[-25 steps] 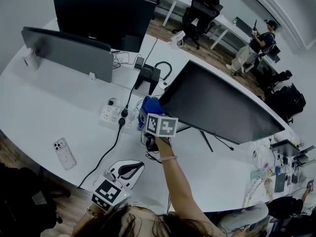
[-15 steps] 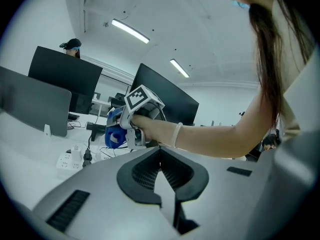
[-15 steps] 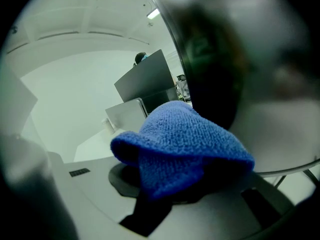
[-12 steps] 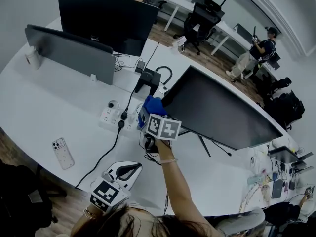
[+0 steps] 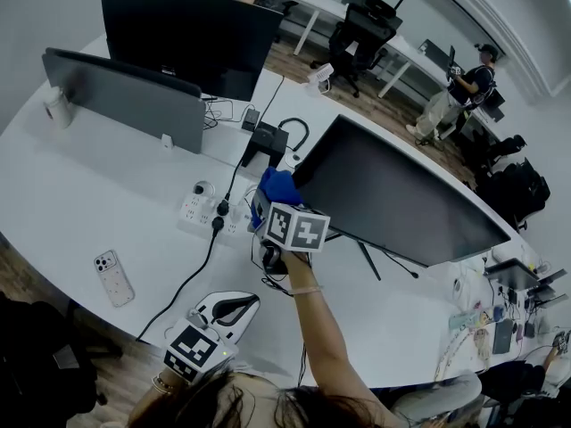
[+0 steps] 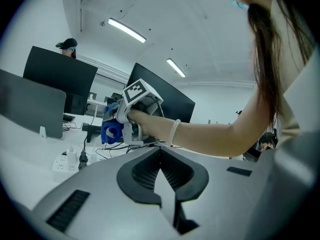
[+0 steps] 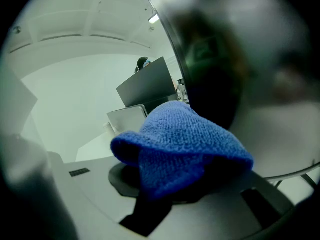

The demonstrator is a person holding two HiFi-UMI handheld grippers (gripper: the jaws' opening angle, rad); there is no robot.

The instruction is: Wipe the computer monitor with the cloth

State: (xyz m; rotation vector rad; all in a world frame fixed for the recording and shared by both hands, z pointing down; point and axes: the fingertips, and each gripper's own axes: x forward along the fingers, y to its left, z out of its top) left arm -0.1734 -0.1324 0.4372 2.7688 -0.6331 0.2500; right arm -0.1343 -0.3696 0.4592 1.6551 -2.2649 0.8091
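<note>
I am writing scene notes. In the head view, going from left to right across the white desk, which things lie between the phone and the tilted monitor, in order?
phone → power strip → blue cloth → tilted monitor

On the table (image 5: 80,185), the cloth (image 5: 278,184) touches the left edge of the near monitor (image 5: 393,194), with the right gripper (image 5: 270,201) just before it. Left of that monitor lies the power strip (image 5: 198,209), and the phone (image 5: 116,277) lies farther left and nearer the person. The second monitor (image 5: 125,101) and the third monitor (image 5: 192,34) stand behind it to the left. The left gripper (image 5: 227,308) hangs before it, well apart.
</note>
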